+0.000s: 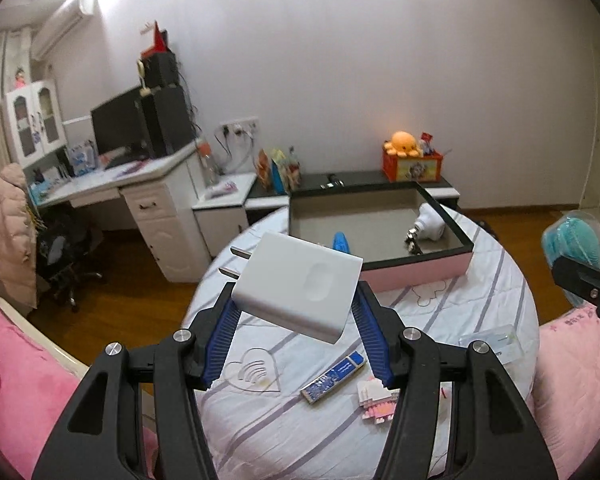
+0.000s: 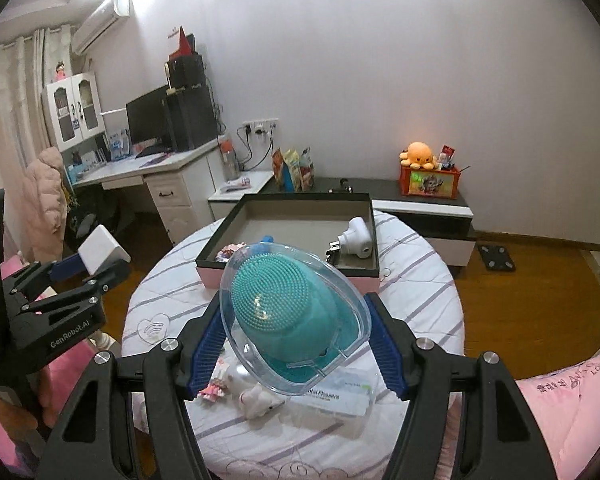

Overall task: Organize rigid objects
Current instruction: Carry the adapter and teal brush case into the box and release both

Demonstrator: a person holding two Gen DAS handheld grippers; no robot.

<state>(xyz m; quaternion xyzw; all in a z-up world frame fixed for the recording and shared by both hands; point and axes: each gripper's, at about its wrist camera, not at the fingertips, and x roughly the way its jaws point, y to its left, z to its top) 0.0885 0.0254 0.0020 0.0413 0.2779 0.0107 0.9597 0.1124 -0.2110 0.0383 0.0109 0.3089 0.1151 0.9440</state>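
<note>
A bedroom with a white desk and wooden floor surrounds the round table under a white quilted cloth with grey stripes [image 1: 480, 292], where we work above a shallow pink-sided tray with a dark rim [image 1: 420, 270] at its far edge. Our left gripper [image 1: 296, 304] is clamped on a white rectangular plastic wall charger with two metal prongs [image 1: 300, 286], held in the air short of the tray, prongs pointing left. It looks light, stiff and smooth, so we judge the flat broad faces the safest hold, since a corner grip could let it twist. Our right gripper [image 2: 296, 344] is closed on a clear egg-shaped plastic case holding a teal bristled silicone brush [image 2: 288, 316]; the glossy curved shell seems slippery and easily cracked, so gentle pressure across its widest part suits it
</note>
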